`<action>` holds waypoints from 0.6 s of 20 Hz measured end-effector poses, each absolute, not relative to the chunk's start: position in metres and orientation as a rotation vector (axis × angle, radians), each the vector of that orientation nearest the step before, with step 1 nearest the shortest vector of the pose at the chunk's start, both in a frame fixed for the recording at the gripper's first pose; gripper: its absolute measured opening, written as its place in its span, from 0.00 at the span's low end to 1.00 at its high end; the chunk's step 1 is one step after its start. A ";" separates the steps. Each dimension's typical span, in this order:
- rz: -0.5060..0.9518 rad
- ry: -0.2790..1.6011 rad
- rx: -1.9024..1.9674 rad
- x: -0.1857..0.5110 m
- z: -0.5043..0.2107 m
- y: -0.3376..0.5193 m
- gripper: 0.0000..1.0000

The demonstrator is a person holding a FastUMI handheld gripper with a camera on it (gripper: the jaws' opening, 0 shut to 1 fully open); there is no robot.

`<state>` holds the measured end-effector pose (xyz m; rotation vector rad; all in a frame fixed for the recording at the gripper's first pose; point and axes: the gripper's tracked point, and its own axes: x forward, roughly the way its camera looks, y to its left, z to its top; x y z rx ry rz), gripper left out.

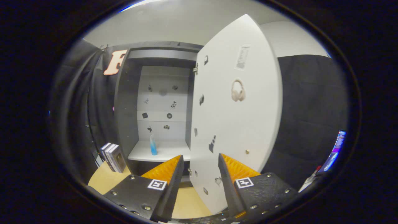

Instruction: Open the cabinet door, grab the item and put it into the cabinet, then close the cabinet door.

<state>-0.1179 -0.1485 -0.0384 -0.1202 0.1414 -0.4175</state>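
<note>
Gaping empty claw (199,174), open cabinet door (236,124) ahead, books (113,157) beside cabinet (124,118)

Bottle (153,145) on shelf (168,152) inside cabinet (124,109), open door (236,124) to its right, books (112,157) left.

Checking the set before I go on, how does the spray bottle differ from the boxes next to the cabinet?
The spray bottle stands alone on the cabinet shelf, slim and blue; the boxes sit outside on the wooden table, dark, flat-sided, side by side. Both are upright, beyond the gripper, whose jaws are open and empty.
</note>
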 end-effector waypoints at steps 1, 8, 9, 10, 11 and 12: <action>-0.448 0.136 -0.113 -0.127 -0.036 -0.159 0.66; -0.386 0.145 -0.041 -0.154 -0.033 -0.177 0.65; -0.359 0.157 -0.030 -0.154 -0.035 -0.175 0.65; -0.346 0.174 -0.025 -0.158 -0.038 -0.176 0.65; -0.344 0.192 -0.031 -0.161 -0.042 -0.180 0.65; -0.356 0.201 -0.041 -0.166 -0.044 -0.187 0.65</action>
